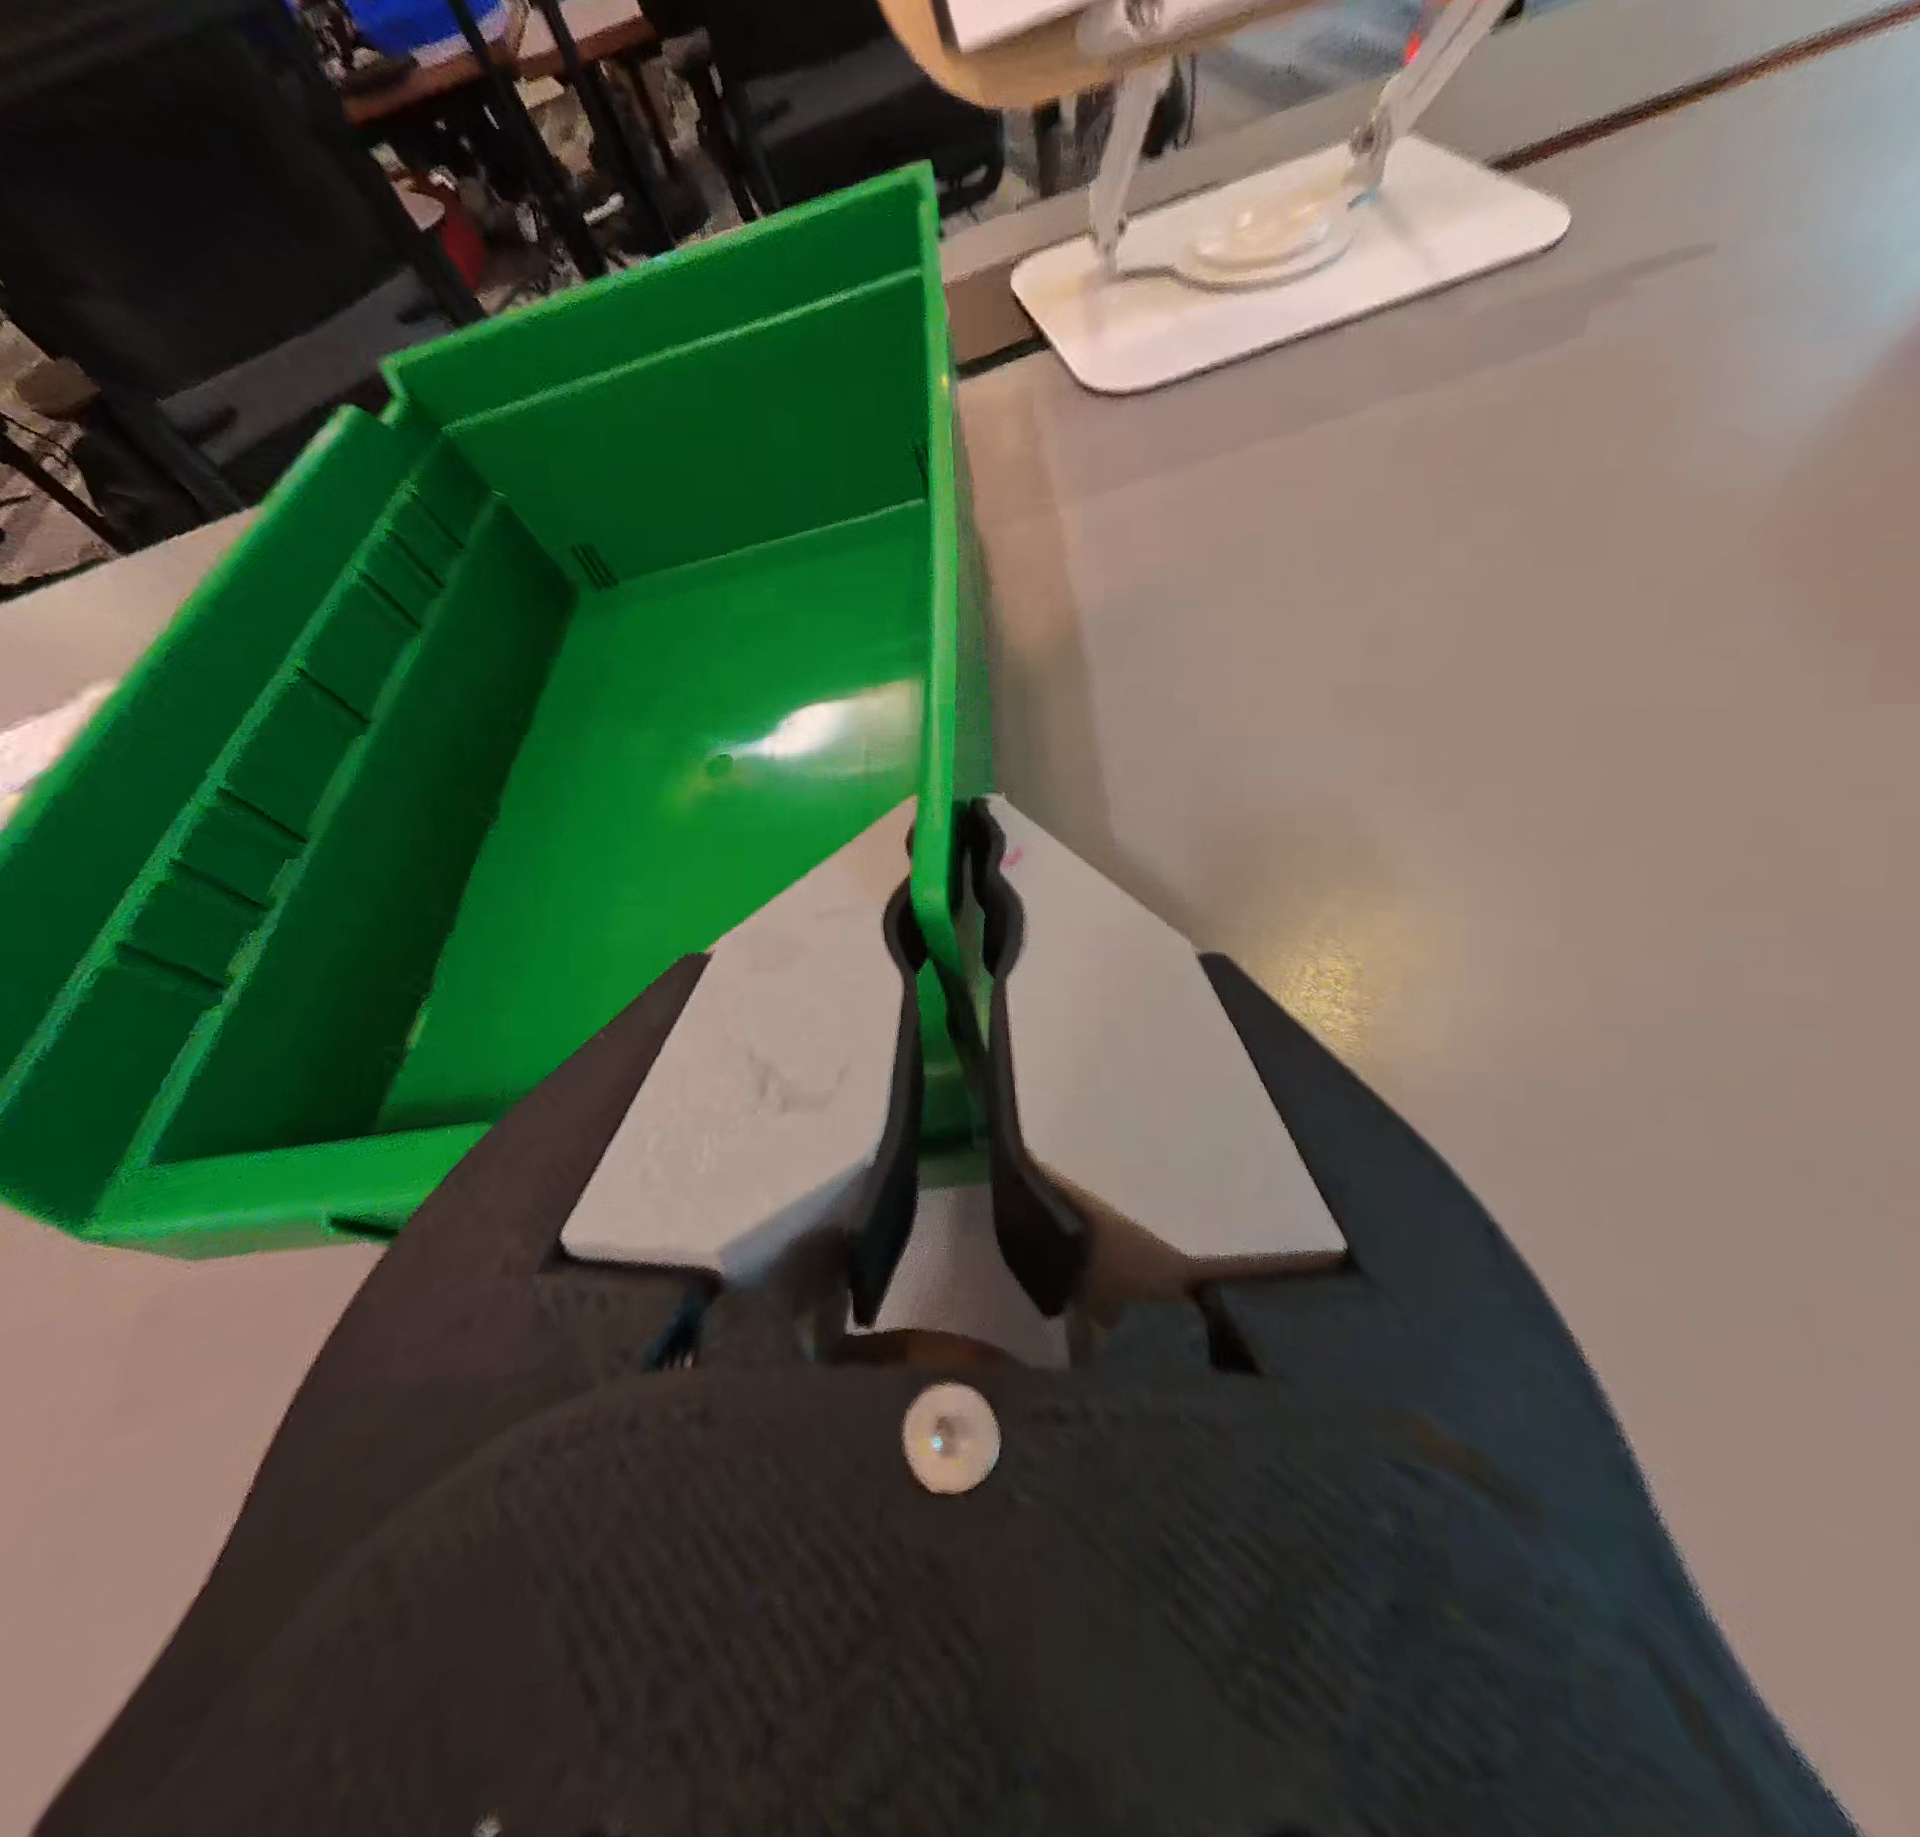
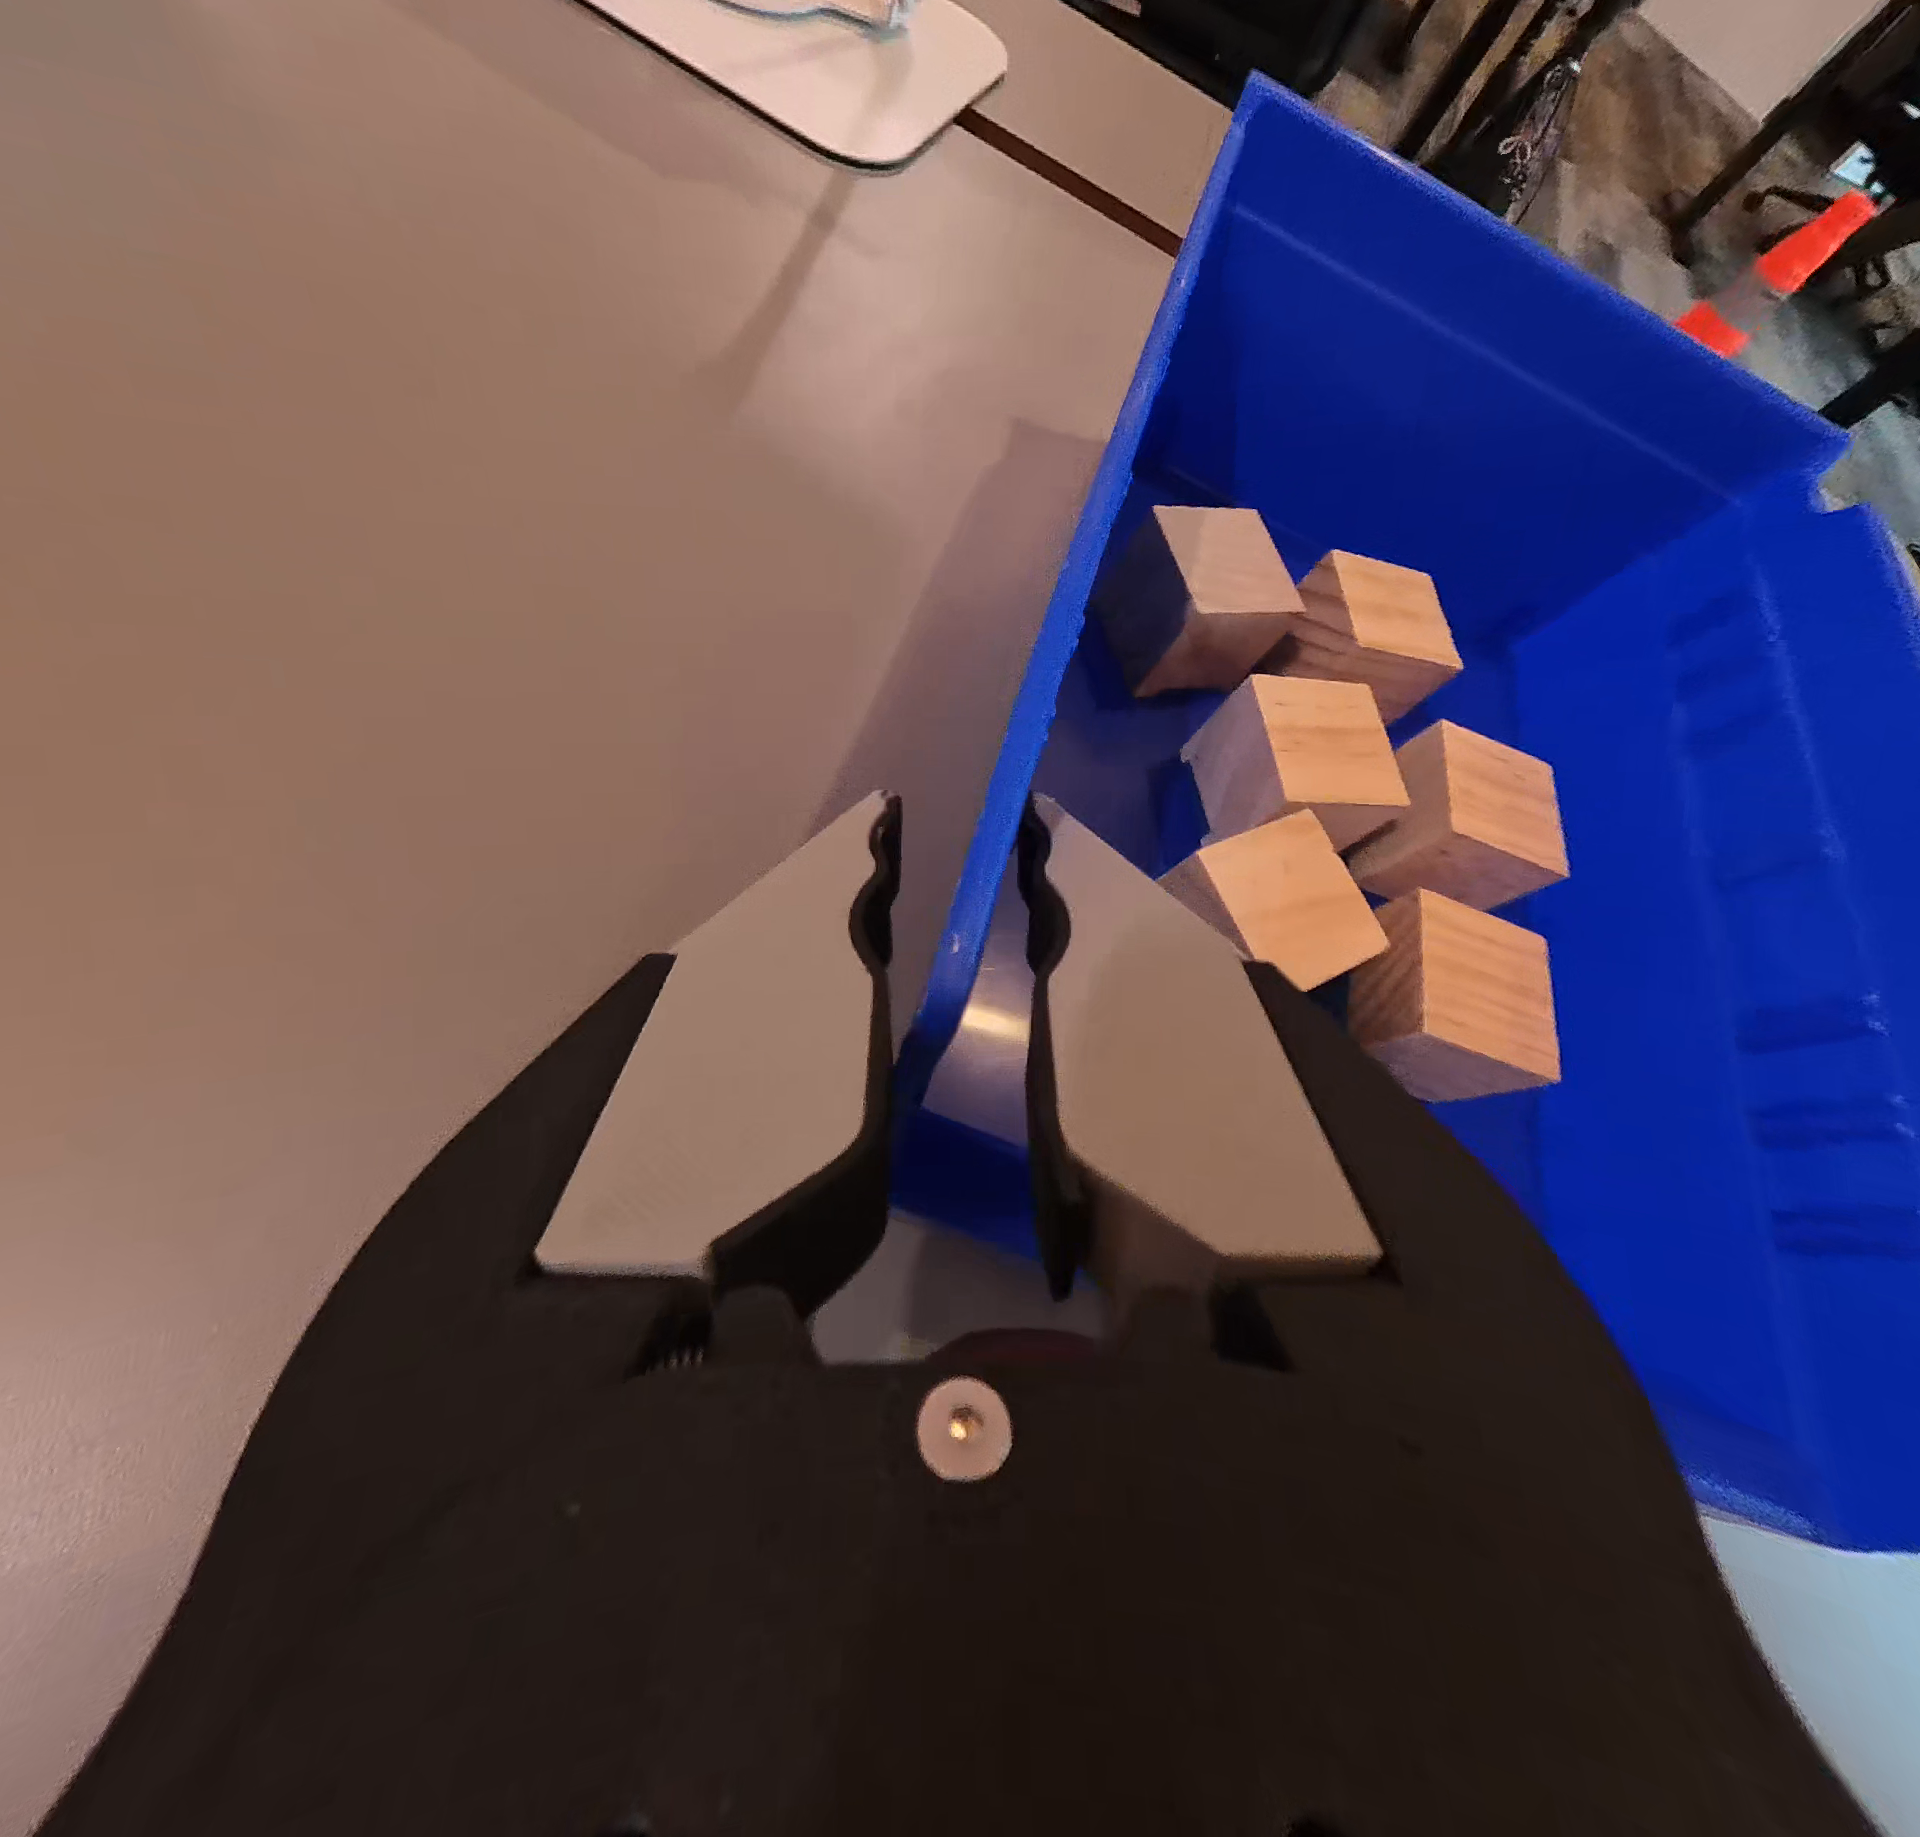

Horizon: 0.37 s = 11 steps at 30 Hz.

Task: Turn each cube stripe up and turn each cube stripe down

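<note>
Right wrist view: the right gripper [image 2: 956,821] has its fingers a little apart, straddling the near part of the blue bin's [image 2: 1455,405] left wall; one finger is outside over the worktop [image 2: 416,540], the other inside. The wall stands in the gap, but the fingers do not look pressed onto it.
Cubes: six wooden cubes [image 2: 1299,748] lie in a loose cluster on the blue bin's floor, ahead and to the right of the inner finger; the nearest one [image 2: 1283,899] sits just beside that fingertip.
Stripes: none shows on the faces turned this way, so I cannot tell which way up any cube lies.
Key relation: the cubes are right of and beyond the right fingers, inside the same wall they straddle. My judgement is that this gripper is the nearer one and would have to clear the wall and shift right to reach a cube.
Left wrist view: the left gripper [image 1: 951,831] is nearly closed, its fingers pinching the right wall of the green bin [image 1: 675,457], which is empty.
Left gripper's reach: no cube shows anywhere in this view.
Obstacles: the blue wall between the right fingers, and the tight packing of the cubes, which leaves little room beside each.
Surroundings: a white stand base [image 1: 1299,270] lies well ahead on the worktop; dark furniture stands beyond.
</note>
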{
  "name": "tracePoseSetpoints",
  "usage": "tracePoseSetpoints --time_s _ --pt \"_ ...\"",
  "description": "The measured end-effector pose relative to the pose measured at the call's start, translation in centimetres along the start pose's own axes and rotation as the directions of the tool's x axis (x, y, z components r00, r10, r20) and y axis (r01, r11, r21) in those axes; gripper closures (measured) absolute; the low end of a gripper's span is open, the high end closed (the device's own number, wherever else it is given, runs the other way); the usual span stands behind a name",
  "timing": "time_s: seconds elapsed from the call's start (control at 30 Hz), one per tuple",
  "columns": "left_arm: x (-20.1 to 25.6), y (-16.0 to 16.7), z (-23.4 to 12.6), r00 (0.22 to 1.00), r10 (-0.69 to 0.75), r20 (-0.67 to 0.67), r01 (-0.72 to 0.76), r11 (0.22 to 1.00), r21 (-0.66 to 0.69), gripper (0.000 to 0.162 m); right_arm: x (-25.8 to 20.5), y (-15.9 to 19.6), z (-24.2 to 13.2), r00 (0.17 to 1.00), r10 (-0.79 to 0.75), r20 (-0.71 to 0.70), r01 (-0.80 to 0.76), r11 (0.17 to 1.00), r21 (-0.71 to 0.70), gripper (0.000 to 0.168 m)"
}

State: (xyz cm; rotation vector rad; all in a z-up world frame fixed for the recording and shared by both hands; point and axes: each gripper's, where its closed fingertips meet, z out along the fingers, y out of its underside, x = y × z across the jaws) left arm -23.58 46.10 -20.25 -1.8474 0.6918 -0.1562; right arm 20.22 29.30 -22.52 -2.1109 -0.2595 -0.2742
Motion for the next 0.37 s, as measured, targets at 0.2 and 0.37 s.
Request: tracePoseSetpoints --time_s 0.2,0.37 --pt "-2.2 -2.6 -5.9 0.993 -0.109 -0.043 0.114 0.985 0.131 0.16 -5.8 -1.5 -1.2 0.997 -0.002 0.077 0.0 0.999 0.038 0.148" --pt "-3.3 -5.6 -12.0 0.99 -0.127 -0.058 0.138 0.957 0.255 0.16 -14.2 -4.5 -1.6 0.988 -0.014 0.154 0.006 0.998 0.055 0.143"
